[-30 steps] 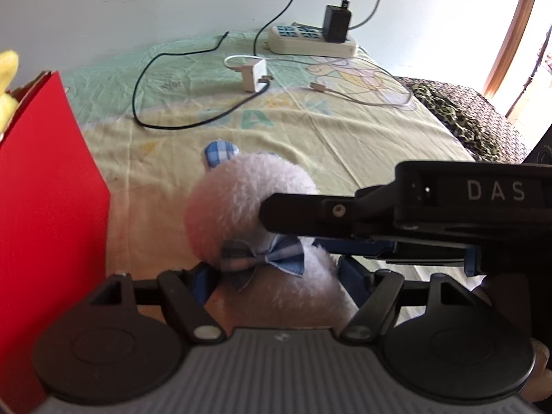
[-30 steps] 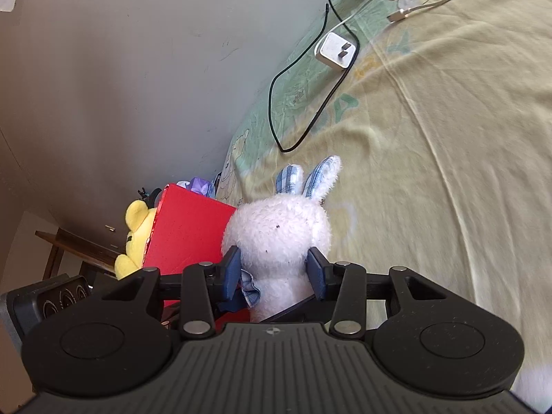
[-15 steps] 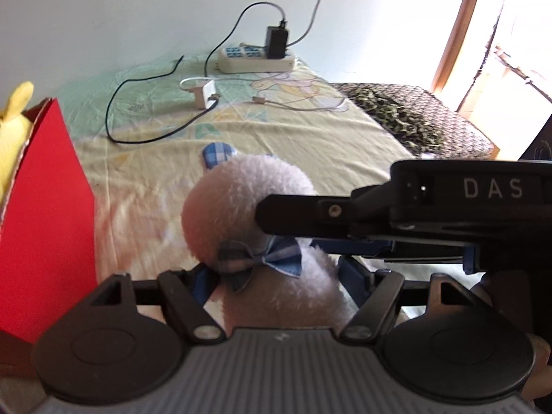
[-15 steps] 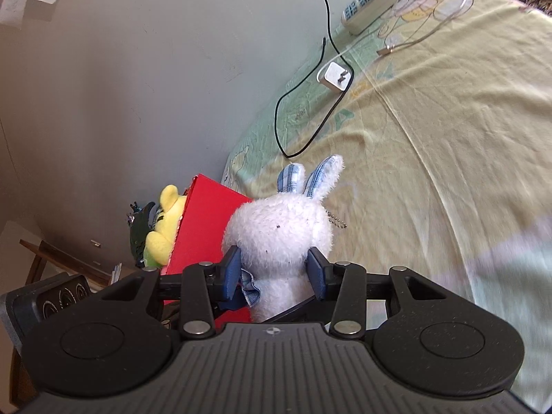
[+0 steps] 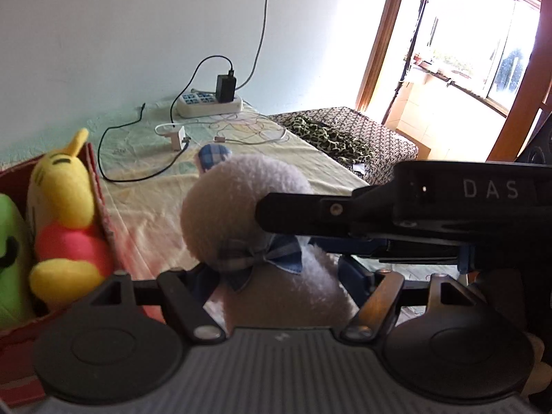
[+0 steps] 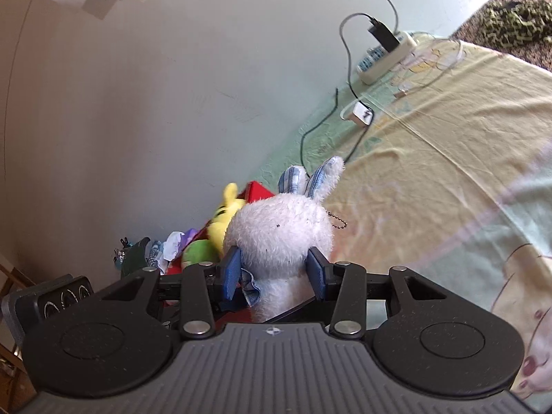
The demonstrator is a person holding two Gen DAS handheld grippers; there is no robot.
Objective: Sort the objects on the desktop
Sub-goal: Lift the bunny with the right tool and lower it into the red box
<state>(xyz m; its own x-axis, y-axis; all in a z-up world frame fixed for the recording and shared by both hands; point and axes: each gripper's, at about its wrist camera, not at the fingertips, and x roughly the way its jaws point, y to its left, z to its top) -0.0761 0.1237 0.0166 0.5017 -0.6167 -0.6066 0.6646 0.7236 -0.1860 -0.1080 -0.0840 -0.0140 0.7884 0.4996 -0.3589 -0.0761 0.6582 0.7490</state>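
A white plush rabbit [image 5: 234, 200] with blue checked ears and a bow tie hangs above the yellow bedsheet, gripped from two sides. My left gripper [image 5: 281, 276] is shut on its body below the bow. My right gripper [image 6: 274, 272] is shut on its neck, and its black body [image 5: 414, 207] crosses the left wrist view. At the left stands a red box [image 5: 100, 186] holding a yellow bear plush [image 5: 65, 200] and a green plush [image 5: 10, 258]. The right wrist view shows the rabbit [image 6: 279, 227] in front of that box [image 6: 257, 189].
A white power strip [image 5: 207, 105] with a black charger, a white adapter [image 5: 177, 136] and loose cables lie at the back by the wall. A leopard-print cloth [image 5: 327, 134] lies on a dark patterned surface at the right, beyond the sheet's edge. A bright doorway stands further right.
Both grippers have risen with the rabbit held between them. The red box's inside, with the yellow and green plush toys, has come into the left wrist view.
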